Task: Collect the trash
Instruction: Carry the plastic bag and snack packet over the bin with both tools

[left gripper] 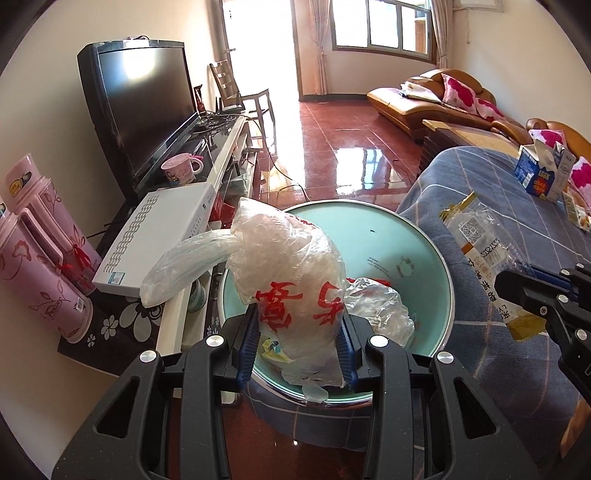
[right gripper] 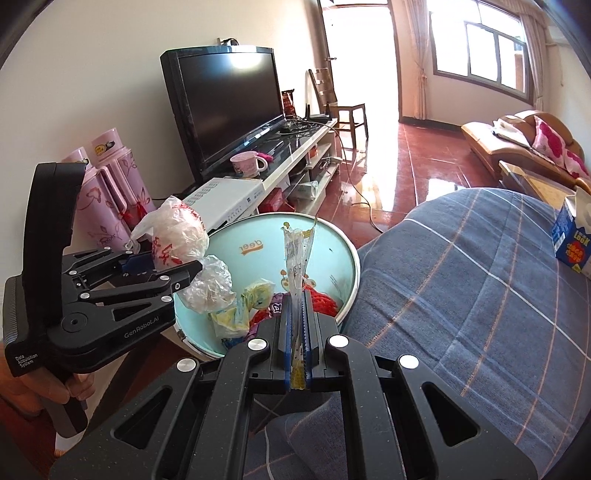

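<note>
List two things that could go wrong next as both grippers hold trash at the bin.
1. The plastic bag in the left gripper bulges toward the bin rim; released now, it may fall outside.
2. The right gripper pinches only the bottom edge of the thin wrapper, which could slip or cling to the fingers.

Bright daylight from the far doorway (left gripper: 258, 48) and window (left gripper: 380, 26), both blown out white. Strong glare on the red floor (left gripper: 354, 155) and the television screen (right gripper: 232, 99). Heavy fisheye bending, dark corners. Sharp throughout, soft shadows only.
</note>
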Motion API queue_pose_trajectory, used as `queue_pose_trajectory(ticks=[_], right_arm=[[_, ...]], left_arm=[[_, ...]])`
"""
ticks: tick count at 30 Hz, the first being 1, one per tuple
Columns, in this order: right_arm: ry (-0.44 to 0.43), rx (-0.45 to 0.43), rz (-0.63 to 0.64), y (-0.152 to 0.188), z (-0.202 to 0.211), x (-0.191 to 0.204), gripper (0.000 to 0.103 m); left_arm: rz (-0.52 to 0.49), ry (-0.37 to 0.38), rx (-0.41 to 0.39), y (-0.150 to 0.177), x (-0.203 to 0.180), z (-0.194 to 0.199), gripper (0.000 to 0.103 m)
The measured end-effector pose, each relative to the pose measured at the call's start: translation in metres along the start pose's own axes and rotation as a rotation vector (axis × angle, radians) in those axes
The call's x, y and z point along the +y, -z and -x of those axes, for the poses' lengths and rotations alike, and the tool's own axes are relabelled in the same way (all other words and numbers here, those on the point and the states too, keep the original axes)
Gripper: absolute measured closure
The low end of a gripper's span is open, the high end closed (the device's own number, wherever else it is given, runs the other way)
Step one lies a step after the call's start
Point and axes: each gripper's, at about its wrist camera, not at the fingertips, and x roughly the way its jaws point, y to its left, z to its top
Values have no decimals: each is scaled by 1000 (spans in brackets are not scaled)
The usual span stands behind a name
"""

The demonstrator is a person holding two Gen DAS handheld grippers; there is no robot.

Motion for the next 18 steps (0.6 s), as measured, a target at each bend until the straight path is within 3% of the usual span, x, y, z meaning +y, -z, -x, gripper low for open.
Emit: queue_pose_trajectory(ticks=[18], right_arm=[[-16,56,-44,-11,-35,-15,97]], left_arm=[[-8,7,65,-7,-1,-36,66]])
